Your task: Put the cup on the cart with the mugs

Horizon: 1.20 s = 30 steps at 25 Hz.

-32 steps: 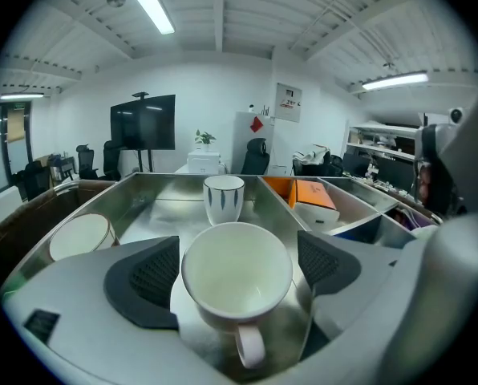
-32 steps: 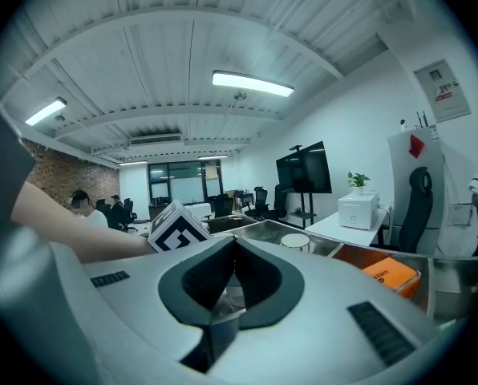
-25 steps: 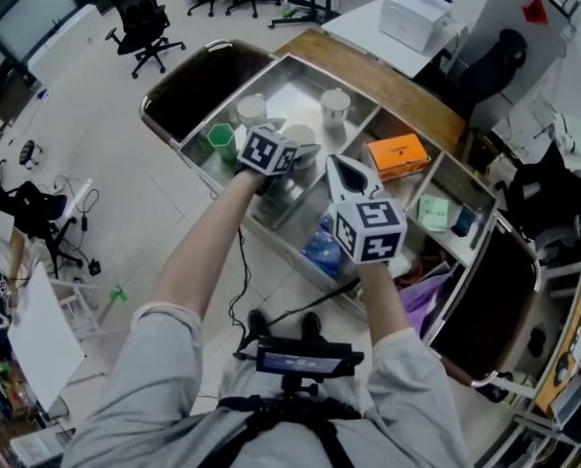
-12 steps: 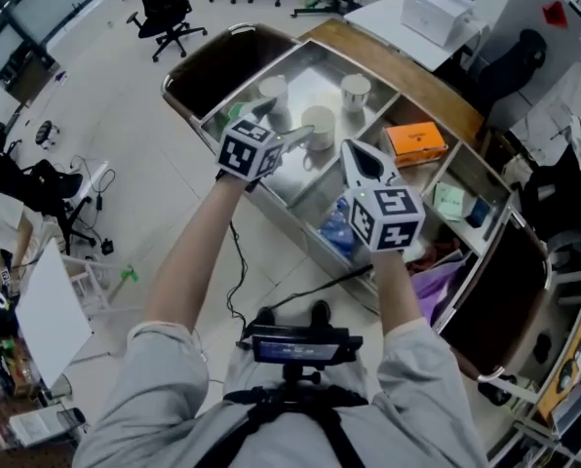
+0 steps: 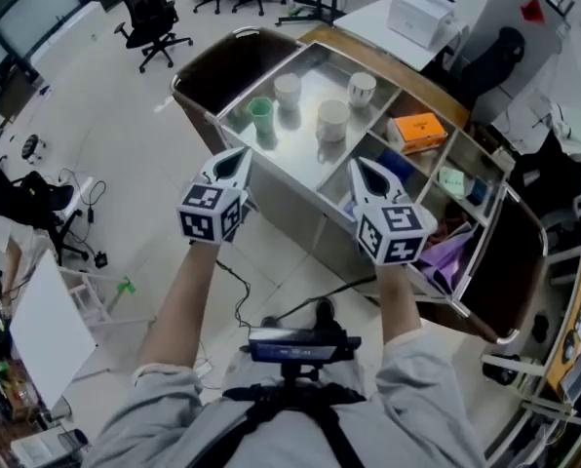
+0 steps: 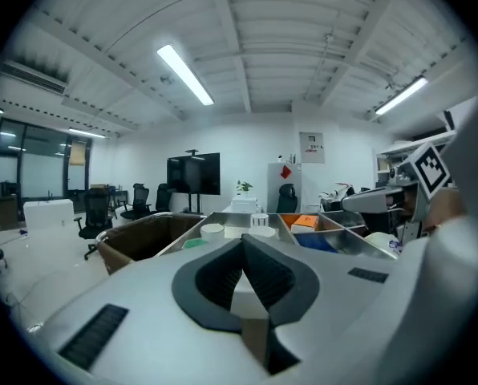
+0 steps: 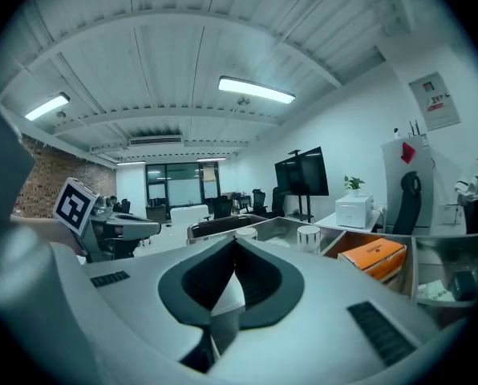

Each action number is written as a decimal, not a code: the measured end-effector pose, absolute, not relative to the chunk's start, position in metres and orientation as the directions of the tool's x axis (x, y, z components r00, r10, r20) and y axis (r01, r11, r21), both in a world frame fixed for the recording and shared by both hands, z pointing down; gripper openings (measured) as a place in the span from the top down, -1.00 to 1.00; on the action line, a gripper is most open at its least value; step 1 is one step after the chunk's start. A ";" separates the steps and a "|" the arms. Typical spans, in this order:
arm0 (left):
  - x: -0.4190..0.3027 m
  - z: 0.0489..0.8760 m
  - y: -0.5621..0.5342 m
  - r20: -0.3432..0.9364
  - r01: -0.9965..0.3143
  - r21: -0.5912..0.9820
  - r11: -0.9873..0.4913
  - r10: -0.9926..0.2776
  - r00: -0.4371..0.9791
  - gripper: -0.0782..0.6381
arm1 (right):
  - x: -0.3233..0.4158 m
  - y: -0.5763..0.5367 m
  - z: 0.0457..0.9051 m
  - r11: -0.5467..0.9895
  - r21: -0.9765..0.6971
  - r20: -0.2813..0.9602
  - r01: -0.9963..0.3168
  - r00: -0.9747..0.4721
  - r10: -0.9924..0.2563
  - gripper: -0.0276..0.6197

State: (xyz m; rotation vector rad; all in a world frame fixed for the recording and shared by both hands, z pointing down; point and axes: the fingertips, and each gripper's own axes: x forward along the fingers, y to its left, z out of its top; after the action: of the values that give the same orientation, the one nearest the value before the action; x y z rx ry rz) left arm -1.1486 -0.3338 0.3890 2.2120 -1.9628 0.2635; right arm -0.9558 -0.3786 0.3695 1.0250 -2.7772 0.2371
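left hand-held gripper (image 5: 236, 156) withdrawn from cart (image 5: 300, 213), jaws just closed empty

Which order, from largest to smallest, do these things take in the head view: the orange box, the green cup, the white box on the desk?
1. white box on the desk
2. orange box
3. green cup

Three mugs (image 5: 331, 119), one cup (image 5: 261, 115) (green)
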 end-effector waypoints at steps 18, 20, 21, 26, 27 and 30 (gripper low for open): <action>-1.200 0.468 -0.171 0.321 -0.996 0.080 -0.027 -0.946 0.052 0.78 | -0.946 -0.249 0.462 0.664 -0.167 0.317 -0.729 -0.677 -0.664 0.91; -1.204 0.474 -0.162 0.330 -0.996 0.086 -0.024 -0.943 0.051 0.78 | -0.944 -0.242 0.469 0.655 -0.170 0.326 -0.736 -0.670 -0.667 0.91; -1.206 0.476 -0.159 0.333 -0.996 0.089 -0.023 -0.941 0.051 0.78 | -0.942 -0.239 0.472 0.648 -0.166 0.331 -0.743 -0.661 -0.673 0.91; -1.214 0.486 -0.147 0.340 -0.994 0.107 -0.022 -0.939 0.058 0.78 | -0.934 -0.225 0.486 0.613 -0.148 0.359 -0.776 -0.620 -0.698 0.91; -1.215 0.487 -0.145 0.342 -0.994 0.110 -0.022 -0.938 0.059 0.78 | -0.932 -0.223 0.489 0.609 -0.150 0.363 -0.779 -0.616 -0.699 0.91; -1.217 0.496 -0.139 0.352 -0.992 0.121 -0.022 -0.934 0.064 0.78 | -0.928 -0.218 0.496 0.603 -0.159 0.375 -0.782 -0.613 -0.696 0.91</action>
State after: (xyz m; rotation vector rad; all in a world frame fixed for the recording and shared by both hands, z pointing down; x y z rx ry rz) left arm -1.2168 -0.1389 0.4960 2.0178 -1.9298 0.2466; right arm -0.9282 -0.2181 0.4958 1.2076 -2.5570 0.4494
